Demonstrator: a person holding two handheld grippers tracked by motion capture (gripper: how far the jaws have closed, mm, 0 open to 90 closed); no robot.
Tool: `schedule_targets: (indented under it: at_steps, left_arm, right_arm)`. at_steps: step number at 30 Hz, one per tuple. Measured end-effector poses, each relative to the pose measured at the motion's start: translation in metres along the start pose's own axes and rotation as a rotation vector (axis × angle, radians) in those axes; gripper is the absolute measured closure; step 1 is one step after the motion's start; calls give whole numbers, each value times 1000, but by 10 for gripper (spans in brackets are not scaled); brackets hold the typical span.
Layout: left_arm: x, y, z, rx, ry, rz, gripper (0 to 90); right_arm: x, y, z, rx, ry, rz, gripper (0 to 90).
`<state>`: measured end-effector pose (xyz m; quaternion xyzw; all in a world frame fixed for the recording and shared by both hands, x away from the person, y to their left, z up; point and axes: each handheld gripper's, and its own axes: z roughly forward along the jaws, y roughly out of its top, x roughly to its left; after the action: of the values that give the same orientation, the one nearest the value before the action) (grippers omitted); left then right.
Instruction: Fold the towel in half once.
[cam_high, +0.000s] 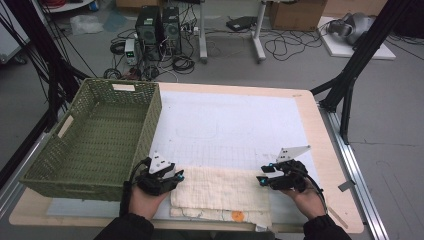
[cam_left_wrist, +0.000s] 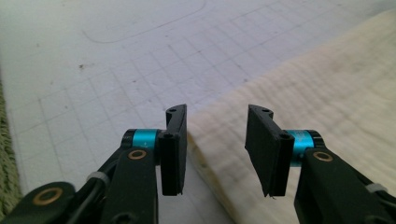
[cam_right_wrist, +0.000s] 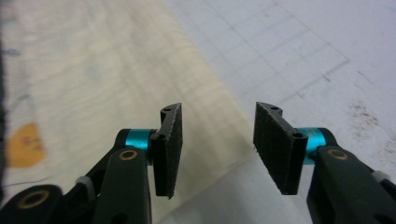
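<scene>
1. No brand name or writing can be read. The green woven basket (cam_high: 95, 135) at the left of the high view carries two pale tags, one on its far rim and one on its left rim, both too small to read. The white mat (cam_high: 235, 125) shows only a faint grid and a curved pencil line.
2. The left gripper (cam_high: 176, 176) sits at the lower centre-left of the high view. In the left gripper view its jaws stand apart with a clear gap, holding nothing; the left gripper (cam_left_wrist: 217, 149) points at the left edge of the cream cloth (cam_left_wrist: 327, 93), which runs between the two jaws.
3. The right gripper (cam_high: 262, 180) sits at the lower centre-right. In the right gripper view the right gripper (cam_right_wrist: 217, 149) has its jaws spread and empty, straddling the cloth's right edge; an orange spot shows at the left of that frame.
4. The folded cloth (cam_high: 220, 192) lies flat on the mat at the bottom centre, between the two grippers, just right of the basket.
5. Both hands enter from the bottom edge in dark sleeves, the left hand (cam_high: 145, 200) and right hand (cam_high: 307, 200) held low and angled inward toward the cloth.
</scene>
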<state>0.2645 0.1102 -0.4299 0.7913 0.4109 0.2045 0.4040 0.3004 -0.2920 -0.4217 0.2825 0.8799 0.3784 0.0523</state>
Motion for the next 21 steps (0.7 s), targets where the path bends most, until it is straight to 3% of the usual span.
schedule_targets:
  at_steps: [3, 5, 7, 10, 12, 16, 21]
  left_arm:
    - [-3, 1, 10, 53, 7, -12, 541]
    - [-6, 0, 16, 87, 2, -23, 545]
    - [-9, -1, 19, 95, 4, -5, 640]
    - [-8, 0, 21, 78, -17, -7, 837]
    - [-7, 2, 22, 67, -26, -15, 853]
    - [-3, 16, 31, 32, -28, -74, 858]
    - [2, 41, 44, -53, 58, -102, 861]
  right_arm:
    - [-8, -1, 8, 36, -12, 12, 516]
    - [-11, -3, 11, 46, 2, 26, 565]
    - [-9, -5, 13, 53, 9, 17, 644]
    - [-10, -4, 12, 60, 34, 19, 791]
    - [-11, -3, 11, 61, 38, 20, 824]
    - [-17, 8, 5, 80, -38, -7, 853]
    - [-37, 35, -11, 43, -117, -2, 854]
